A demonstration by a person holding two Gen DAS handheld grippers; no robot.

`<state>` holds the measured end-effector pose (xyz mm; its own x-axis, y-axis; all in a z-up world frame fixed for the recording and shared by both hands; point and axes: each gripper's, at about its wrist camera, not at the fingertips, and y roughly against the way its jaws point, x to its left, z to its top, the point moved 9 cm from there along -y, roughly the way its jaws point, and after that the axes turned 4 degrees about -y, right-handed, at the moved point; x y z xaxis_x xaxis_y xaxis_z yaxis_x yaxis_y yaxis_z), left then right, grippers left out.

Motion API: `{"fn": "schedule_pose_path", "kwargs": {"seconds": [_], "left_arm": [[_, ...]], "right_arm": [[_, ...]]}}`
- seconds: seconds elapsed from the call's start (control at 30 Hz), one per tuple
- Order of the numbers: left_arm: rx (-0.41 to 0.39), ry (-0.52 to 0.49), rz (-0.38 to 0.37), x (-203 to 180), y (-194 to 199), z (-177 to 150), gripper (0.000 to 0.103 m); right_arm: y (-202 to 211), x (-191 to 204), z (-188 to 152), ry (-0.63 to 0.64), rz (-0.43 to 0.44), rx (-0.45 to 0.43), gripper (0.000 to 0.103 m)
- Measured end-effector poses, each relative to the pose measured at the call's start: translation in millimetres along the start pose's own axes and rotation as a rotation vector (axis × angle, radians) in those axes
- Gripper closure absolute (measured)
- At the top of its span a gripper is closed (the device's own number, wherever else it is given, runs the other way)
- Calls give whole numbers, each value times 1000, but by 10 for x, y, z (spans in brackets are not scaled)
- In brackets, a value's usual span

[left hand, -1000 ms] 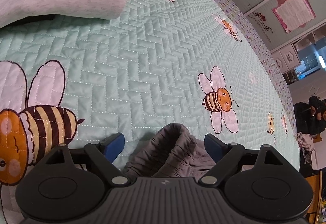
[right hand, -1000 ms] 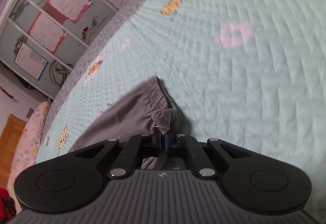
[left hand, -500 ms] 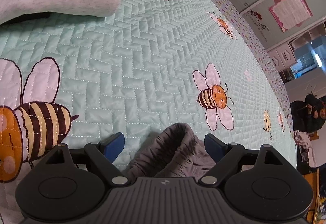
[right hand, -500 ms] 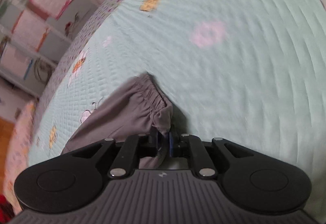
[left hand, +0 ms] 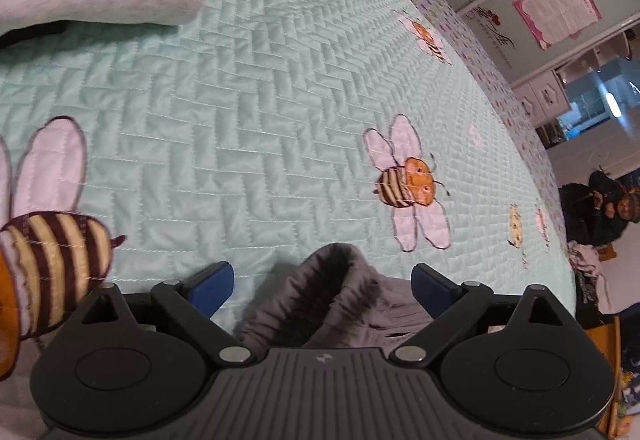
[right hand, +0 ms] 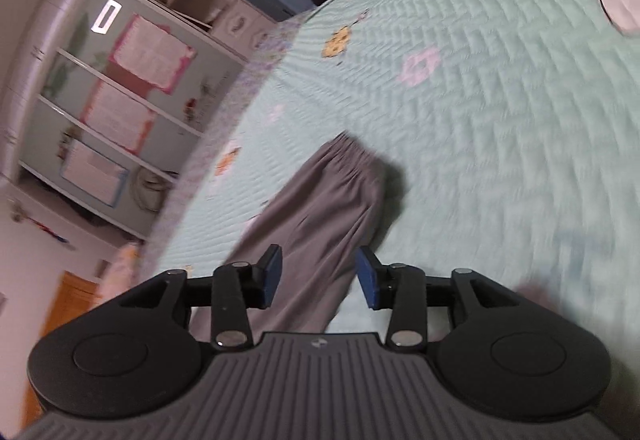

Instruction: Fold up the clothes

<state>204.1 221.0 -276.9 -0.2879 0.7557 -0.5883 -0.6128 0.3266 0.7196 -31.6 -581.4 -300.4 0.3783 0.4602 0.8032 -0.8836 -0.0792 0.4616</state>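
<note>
While the grey trousers point(right hand: 320, 216) lie stretched across the bee-print quilt point(left hand: 248, 112), waistband toward its far edge, the right gripper point(right hand: 318, 272), jaws just parted, holds nothing. The left gripper point(left hand: 322, 282) gapes wide over bunched cloth. Recommend smoothing wrinkles before regripping for the fold.
</note>
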Motion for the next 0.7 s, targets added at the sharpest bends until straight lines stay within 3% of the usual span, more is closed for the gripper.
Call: {"fn": "schedule_pose_path", "kwargs": {"seconds": [0.2, 0.3, 0.33, 0.37, 0.47, 0.6, 0.7], "left_arm": [[54, -23, -83, -141, -109, -43, 15], [66, -18, -85, -125, -189, -48, 56], [71, -4, -83, -94, -223, -44, 74], [70, 4, -78, -69, -248, -37, 81], [25, -9, -31, -32, -245, 12, 86], [-95, -34, 59, 26, -94, 143, 87], [-98, 13, 59, 131, -70, 225, 77]], "right_arm": [[101, 130, -380, -55, 50, 42, 53], [63, 201, -469, -65, 57, 67, 51], [52, 225, -488, -65, 57, 74, 50], [41, 248, -508, -66, 57, 80, 48], [27, 327, -544, -68, 66, 89, 46], [17, 418, -606, -50, 69, 102, 45], [-14, 461, -651, -39, 76, 116, 44]]}}
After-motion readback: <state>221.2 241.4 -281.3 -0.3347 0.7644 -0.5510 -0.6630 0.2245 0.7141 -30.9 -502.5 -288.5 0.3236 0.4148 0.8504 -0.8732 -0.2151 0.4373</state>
